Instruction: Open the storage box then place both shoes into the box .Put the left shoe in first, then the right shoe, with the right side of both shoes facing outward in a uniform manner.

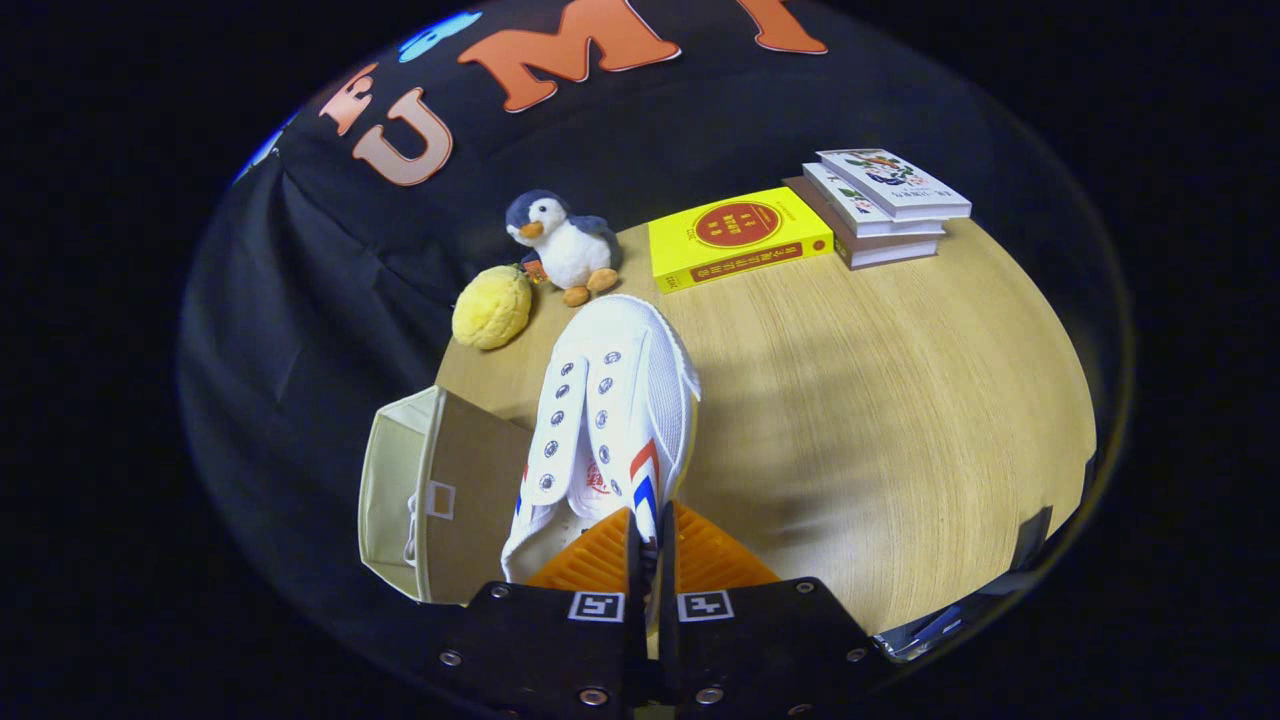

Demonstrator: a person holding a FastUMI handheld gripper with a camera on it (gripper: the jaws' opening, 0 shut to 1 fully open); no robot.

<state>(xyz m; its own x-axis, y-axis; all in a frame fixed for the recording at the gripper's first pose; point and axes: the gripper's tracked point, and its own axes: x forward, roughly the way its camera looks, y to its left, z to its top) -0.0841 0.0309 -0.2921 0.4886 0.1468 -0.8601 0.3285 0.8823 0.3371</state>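
A white canvas shoe with metal eyelets and a red and blue stripe on its side hangs in the air above the wooden table, toe pointing away from me. My gripper is shut on the shoe's heel-side collar, both fingers pressing on the thin canvas wall between them. Just to the left of the shoe and lower down stands the beige fabric storage box with its top open; its brown inside wall shows. I cannot see whether another shoe lies in the box.
Beyond the shoe a yellow round plush and a penguin plush sit near the table's far edge. A yellow book and a stack of books lie at the far right.
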